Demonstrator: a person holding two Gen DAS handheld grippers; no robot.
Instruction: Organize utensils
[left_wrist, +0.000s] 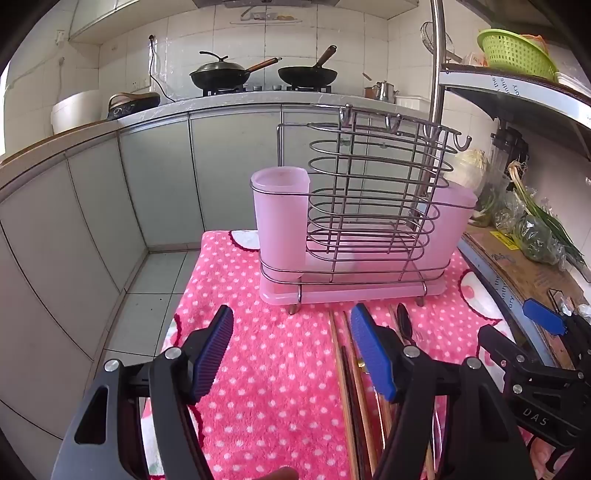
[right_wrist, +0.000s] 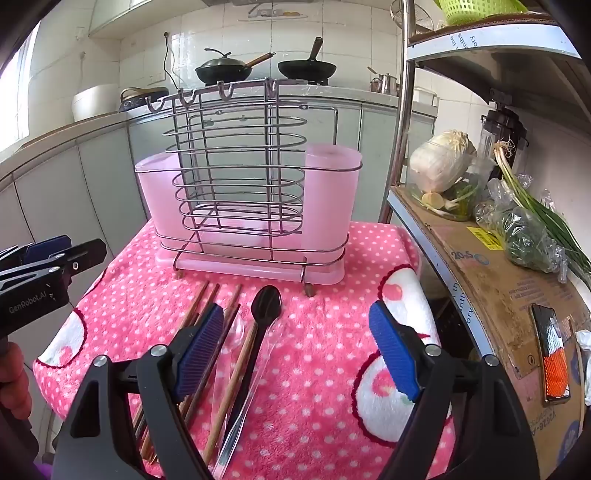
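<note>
Nearest to me, the left tongs (left_wrist: 291, 347) hang spread over the pink dotted blanket (left_wrist: 280, 369) that covers the counter, with nothing between the blue pads; only bare blanket lies in the gap. The right tongs (right_wrist: 297, 350) are spread as wide, also pinching nothing, and the loose utensils pass under their left pad.

The utensils lie in a bundle on the blanket, at the near middle. The wooden chopsticks (right_wrist: 229, 384) run with their long axes from near to far, fanning slightly leftward at the far tips. A black spoon (right_wrist: 264, 306) lies just right of them, bowl at the far end pointing toward the rack, handle trailing near. A clear plastic spoon (right_wrist: 236, 332) lies among the chopsticks; I cannot tell exactly how it overlaps them.

Beyond the far tips stands the wire utensil rack (right_wrist: 240, 177) on its pink drip tray (right_wrist: 258, 271), upright, with a pink plastic cup (right_wrist: 330, 199) at one end and a wider pink bin (right_wrist: 159, 199) at the other. Nothing stands between the utensils and the rack's feet.

To the right, a shelf lined with cardboard (right_wrist: 491, 266) carries a cabbage (right_wrist: 439, 162), bagged greens (right_wrist: 528, 236) and a phone (right_wrist: 552, 354). Farthest off, two woks (right_wrist: 266, 68) sit on the stove.
</note>
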